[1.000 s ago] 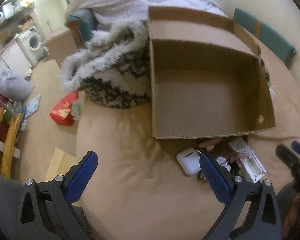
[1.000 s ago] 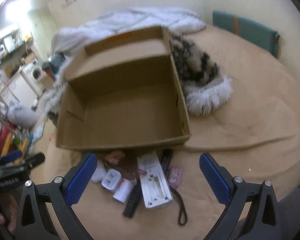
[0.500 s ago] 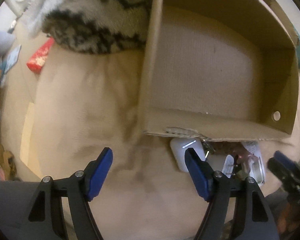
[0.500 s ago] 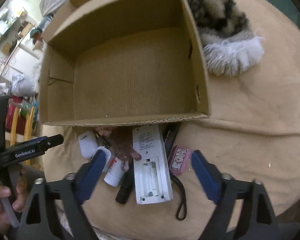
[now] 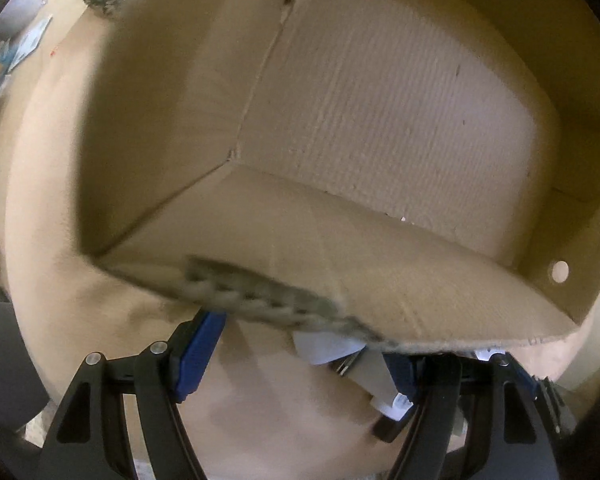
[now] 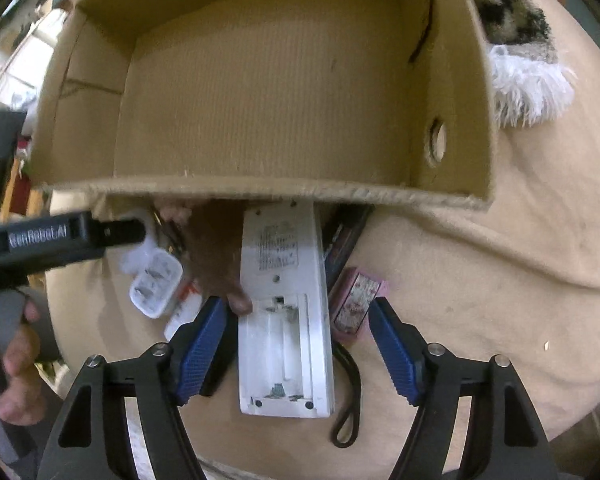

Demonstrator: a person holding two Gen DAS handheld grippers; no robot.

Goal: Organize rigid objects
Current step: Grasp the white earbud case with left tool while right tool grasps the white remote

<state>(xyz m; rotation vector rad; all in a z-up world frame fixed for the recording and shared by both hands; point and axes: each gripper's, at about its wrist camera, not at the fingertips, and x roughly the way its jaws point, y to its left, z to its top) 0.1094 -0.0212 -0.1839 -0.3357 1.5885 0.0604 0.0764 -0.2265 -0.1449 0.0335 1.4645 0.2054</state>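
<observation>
A home, most likely a bedroom, is suggested: a soft tan bedsheet (image 6: 480,280) is spread across the lower frame, a fluffy black-and-white blanket (image 6: 516,48) is bunched at upper right, and household clutter (image 5: 24,48) is seen on the floor at upper left.

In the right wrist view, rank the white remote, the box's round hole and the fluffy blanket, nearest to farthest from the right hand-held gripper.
Right hand-held gripper:
1. White remote, between its open fingers.
2. Round hole, in the box's right wall.
3. Fluffy blanket, beyond the box, upper right.
</observation>
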